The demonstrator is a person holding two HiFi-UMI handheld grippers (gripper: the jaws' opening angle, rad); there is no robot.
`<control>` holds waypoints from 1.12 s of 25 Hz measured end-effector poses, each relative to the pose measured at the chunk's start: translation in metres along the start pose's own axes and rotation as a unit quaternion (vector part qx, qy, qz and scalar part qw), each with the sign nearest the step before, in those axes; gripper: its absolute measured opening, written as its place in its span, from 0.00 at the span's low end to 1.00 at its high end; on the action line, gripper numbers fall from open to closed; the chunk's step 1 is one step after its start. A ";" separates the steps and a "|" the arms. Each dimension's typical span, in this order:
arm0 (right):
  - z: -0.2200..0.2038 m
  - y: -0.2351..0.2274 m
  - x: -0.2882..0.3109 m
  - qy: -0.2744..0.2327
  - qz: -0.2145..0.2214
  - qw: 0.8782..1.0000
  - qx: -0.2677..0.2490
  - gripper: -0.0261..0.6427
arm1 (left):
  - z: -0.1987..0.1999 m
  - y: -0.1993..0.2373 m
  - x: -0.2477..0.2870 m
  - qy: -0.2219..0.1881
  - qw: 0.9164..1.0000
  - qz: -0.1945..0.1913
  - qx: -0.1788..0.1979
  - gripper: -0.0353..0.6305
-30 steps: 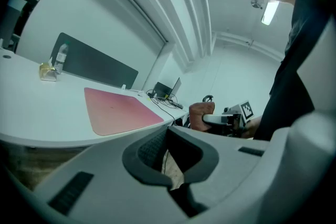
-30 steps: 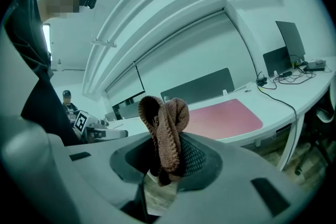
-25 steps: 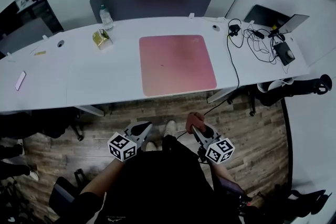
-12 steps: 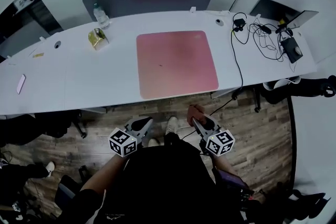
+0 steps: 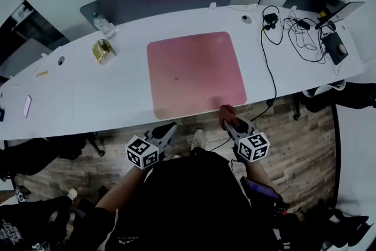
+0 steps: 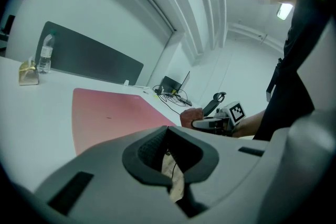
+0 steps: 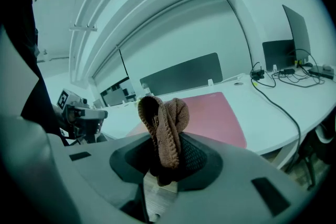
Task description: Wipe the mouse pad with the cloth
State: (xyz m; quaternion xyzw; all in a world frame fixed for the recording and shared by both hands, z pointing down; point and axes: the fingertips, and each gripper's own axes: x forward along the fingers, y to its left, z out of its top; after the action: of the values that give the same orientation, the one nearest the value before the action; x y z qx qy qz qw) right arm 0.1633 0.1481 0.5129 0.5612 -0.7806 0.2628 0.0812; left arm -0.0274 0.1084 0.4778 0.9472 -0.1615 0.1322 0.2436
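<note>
A pink mouse pad point(image 5: 194, 70) lies flat in the middle of the white table point(image 5: 88, 103); it also shows as the mouse pad point(image 6: 113, 113) and the mouse pad point(image 7: 212, 110) in the two gripper views. My right gripper point(image 5: 230, 119) is shut on a bunched brown cloth point(image 5: 225, 111), held at the table's front edge just before the pad's near right corner. In its own view the cloth point(image 7: 164, 120) stands up out of the right gripper point(image 7: 165, 157). My left gripper point(image 5: 167, 129) hangs over the floor short of the table edge. Seen close, the left gripper point(image 6: 170, 152) is shut and holds nothing.
A water bottle point(image 5: 101, 24) and a gold packet point(image 5: 101, 51) stand at the back left. Cables point(image 5: 294, 29) and a laptop point(image 5: 320, 3) fill the right end. A phone point(image 5: 27, 106) lies far left. A grey divider panel point(image 5: 158, 0) runs behind the table.
Both grippers have moved forward toward the table. The right one with the cloth has gone from over the floor to the table's front edge by the pad.
</note>
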 end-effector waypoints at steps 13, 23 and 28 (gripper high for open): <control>0.014 -0.142 0.013 0.133 -0.127 0.976 -0.119 0.23 | 0.013 0.026 0.033 0.010 0.999 0.047 -0.022 0.07; -0.011 -0.185 0.030 0.252 -0.156 0.933 -0.202 0.23 | 0.018 0.037 0.031 0.009 0.994 0.099 -0.048 0.07; -0.016 -0.176 0.043 0.264 -0.151 0.935 -0.184 0.23 | 0.024 0.046 0.030 0.006 0.994 0.104 -0.045 0.06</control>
State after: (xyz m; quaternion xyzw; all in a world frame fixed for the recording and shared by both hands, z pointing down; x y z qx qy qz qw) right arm 0.3072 0.0795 0.6008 0.5583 -0.6718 0.2380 0.4247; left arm -0.0131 0.0514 0.4866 0.9123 -0.2634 0.1554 0.2723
